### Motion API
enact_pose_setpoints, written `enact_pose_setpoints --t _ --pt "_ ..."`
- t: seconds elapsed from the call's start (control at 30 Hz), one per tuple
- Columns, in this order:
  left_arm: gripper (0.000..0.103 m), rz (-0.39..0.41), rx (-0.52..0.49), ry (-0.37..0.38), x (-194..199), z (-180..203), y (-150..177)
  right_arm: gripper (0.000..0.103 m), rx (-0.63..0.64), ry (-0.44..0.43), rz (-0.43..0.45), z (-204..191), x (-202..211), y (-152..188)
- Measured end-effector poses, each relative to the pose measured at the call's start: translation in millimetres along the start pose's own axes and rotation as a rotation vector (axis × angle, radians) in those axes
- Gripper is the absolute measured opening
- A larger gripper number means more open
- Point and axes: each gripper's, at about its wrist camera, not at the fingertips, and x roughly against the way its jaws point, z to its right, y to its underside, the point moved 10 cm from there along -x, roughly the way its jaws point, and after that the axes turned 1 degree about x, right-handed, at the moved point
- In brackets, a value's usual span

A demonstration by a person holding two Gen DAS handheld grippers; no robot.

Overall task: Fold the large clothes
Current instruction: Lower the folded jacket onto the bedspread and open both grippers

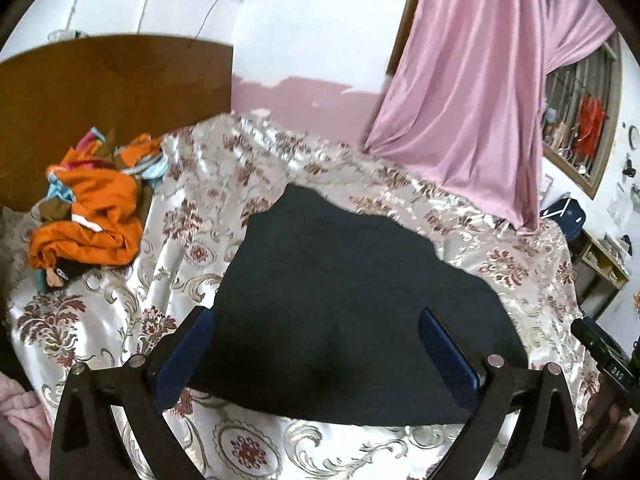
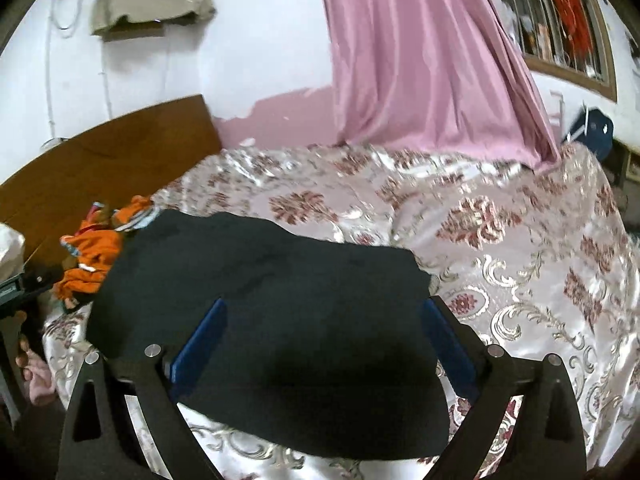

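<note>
Black cloth, the folded garment (image 1: pixel 352 304), lies flat on a shiny floral bedspread (image 1: pixel 516 264), its surface smooth and its near edge toward both cameras. Left gripper (image 1: pixel 316 354) hangs above the garment with its blue pads (image 1: pixel 188 354) spread wide; nothing sits between them and neither pad presses the fabric. Right gripper (image 2: pixel 322 346) is likewise splayed wide above the same garment (image 2: pixel 280 300), blue pads (image 2: pixel 450 344) clear of the cloth and holding nothing. Orange and multicoloured clothes (image 1: pixel 92 208) lie heaped on the bedspread to the garment's left, near a brown wooden headboard (image 1: pixel 112 92). Pink curtain (image 1: pixel 472 92) hangs at the far side, its hem resting on the bedspread. Barred window (image 2: pixel 560 20) stands to the right of the curtain.
</note>
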Motion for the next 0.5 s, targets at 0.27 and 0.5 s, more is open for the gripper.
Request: enact_pose_setpoints --t 0.27,0.5 --pt "0.103 0.13 -0.03 0.009 67.3 22.5 6.8 0.097 0.026 -0.039 0.135 -37.2 67.8 -1.6" --pt "0.103 0.228 -0.077 -0.012 126.8 28.3 23.2 0.1 0.109 -0.029 0.227 -69.0 126.1 4.3"
